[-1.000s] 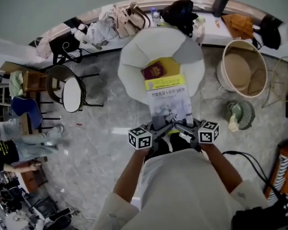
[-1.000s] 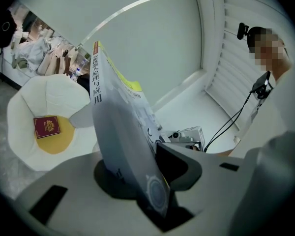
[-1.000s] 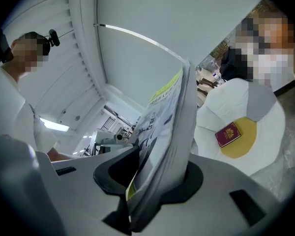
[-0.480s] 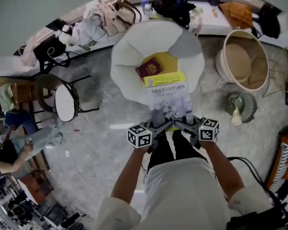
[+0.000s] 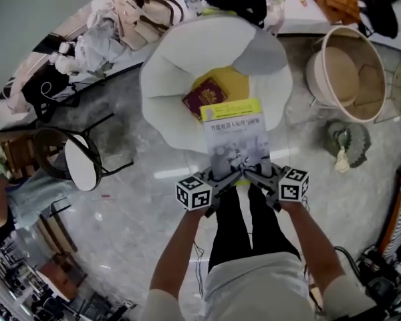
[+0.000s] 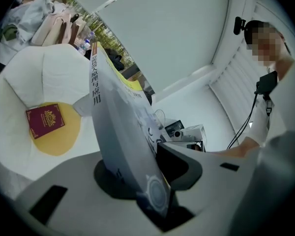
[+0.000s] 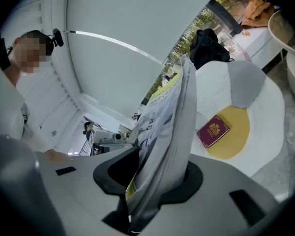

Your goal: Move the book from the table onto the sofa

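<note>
Since the earlier frames the book has been carried lower and further in over the sofa, and both tools have come down with it.

Left tool: clamped on the book's near-left corner. Right tool: clamped on the near-right corner. In each gripper view the pages sit pinched between the jaws.

Book position: held flat, cover up. Its far edge reaches over the yellow pad in the seat. Its near edge hangs out past the sofa's front rim, above the floor. Whether its underside touches the seat cannot be told.

Edges: the book's far-left corner lies just beside the near corner of a red booklet, which rests on the pad's left side. A grey cushion leans at the back right, apart from the book.

Open room: bare white seat shows to the left of the booklet and to the right of the book. A round basket stands near the sofa's right side. A chair stands well apart on the left, with bare floor between.
</note>
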Tool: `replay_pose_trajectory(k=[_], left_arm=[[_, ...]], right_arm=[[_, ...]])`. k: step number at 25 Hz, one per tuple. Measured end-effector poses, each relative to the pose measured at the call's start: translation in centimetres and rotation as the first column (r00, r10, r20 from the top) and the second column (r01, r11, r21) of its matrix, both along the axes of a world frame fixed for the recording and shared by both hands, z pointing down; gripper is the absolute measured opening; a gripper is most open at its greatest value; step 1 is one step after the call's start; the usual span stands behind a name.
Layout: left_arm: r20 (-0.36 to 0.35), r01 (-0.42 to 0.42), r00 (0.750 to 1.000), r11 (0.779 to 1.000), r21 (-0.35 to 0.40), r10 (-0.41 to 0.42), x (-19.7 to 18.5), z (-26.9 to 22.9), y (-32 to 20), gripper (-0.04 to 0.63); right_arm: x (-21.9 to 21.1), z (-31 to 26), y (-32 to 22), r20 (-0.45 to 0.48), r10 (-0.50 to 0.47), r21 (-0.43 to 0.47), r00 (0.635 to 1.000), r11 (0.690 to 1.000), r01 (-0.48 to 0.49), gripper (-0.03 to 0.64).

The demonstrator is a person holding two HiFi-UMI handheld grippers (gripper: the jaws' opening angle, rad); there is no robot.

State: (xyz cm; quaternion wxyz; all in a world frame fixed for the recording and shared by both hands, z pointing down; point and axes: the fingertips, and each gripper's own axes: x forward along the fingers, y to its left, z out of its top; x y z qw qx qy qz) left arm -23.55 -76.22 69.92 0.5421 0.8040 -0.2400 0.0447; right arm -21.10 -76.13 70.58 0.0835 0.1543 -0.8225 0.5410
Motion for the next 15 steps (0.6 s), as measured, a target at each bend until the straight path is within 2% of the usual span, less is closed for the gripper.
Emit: replay_pose_trajectory(k=[6, 15], left_arm=[[0.006, -0.043, 0.999, 0.998, -0.037, 0.043, -0.3, 7.1, -2.9, 0.124], [-0.031, -0.094, 0.995, 0.991, -0.092, 0.091, -1.9, 15.0, -6.2, 0.124]], right_arm=[[-0.3, 7.1, -2.7, -0.032, 0.045, -0.037, 0.998, 0.998, -0.047, 0.135], [-1.9, 14.8, -6.0, -0.054, 0.085, -0.072, 0.995, 0.993, -0.089, 0.135]])
